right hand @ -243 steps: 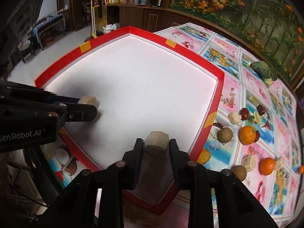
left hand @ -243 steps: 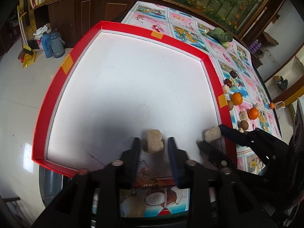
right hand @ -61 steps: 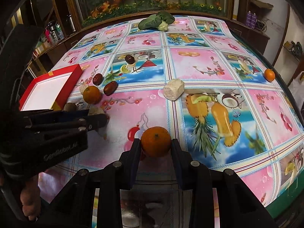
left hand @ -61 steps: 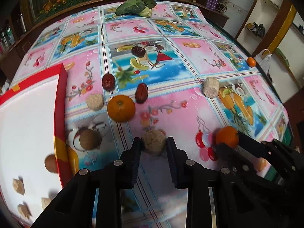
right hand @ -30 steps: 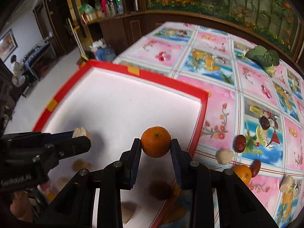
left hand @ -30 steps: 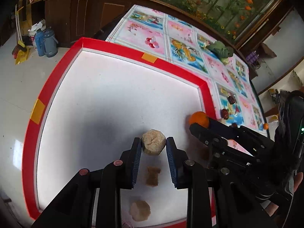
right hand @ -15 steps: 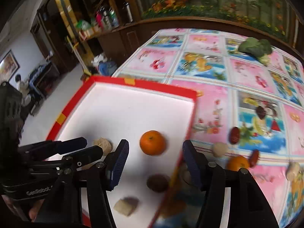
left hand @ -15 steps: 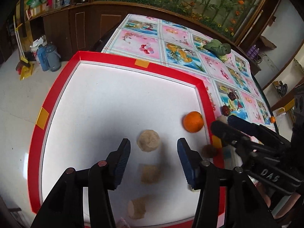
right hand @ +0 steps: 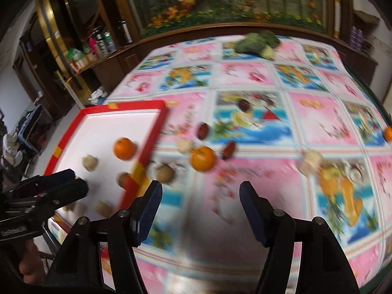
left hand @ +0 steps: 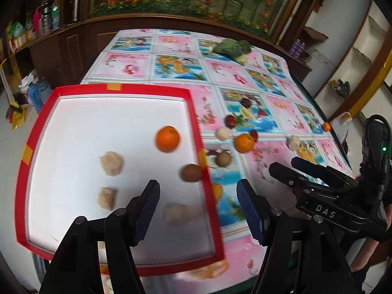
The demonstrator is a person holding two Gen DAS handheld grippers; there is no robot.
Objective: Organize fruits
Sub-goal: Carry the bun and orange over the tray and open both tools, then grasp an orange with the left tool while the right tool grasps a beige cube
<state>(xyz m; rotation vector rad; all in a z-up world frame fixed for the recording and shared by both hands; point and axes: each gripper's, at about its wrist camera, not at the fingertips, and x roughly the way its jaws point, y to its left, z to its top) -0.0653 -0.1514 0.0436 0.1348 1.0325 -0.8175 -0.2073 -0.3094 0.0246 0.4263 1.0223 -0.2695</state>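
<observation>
A red-rimmed white tray (left hand: 38, 120) holds an orange (left hand: 167, 138), a brown round fruit (left hand: 191, 172) and three beige lumps, one of them (left hand: 112, 163) near the middle. My left gripper (left hand: 198, 210) is open and empty above the tray's right edge. My right gripper (right hand: 201, 212) is open and empty above the tablecloth. On the cloth lie another orange (right hand: 203, 158), a brown fruit (right hand: 165, 174), dark red dates (right hand: 202, 130), beige lumps (right hand: 310, 161) and a small orange (right hand: 388, 133) at far right. The tray also shows in the right wrist view (right hand: 73, 132).
The table carries a pink and blue fruit-print cloth (left hand: 276, 103). A green leafy vegetable (left hand: 231, 46) lies at the far side. The right gripper's body (left hand: 318, 196) shows at right in the left wrist view. Wooden cabinets and shelves stand behind.
Both grippers have let go: the beige lump and the orange now lie in the tray. Both grippers have pulled back and swung right toward the tablecloth.
</observation>
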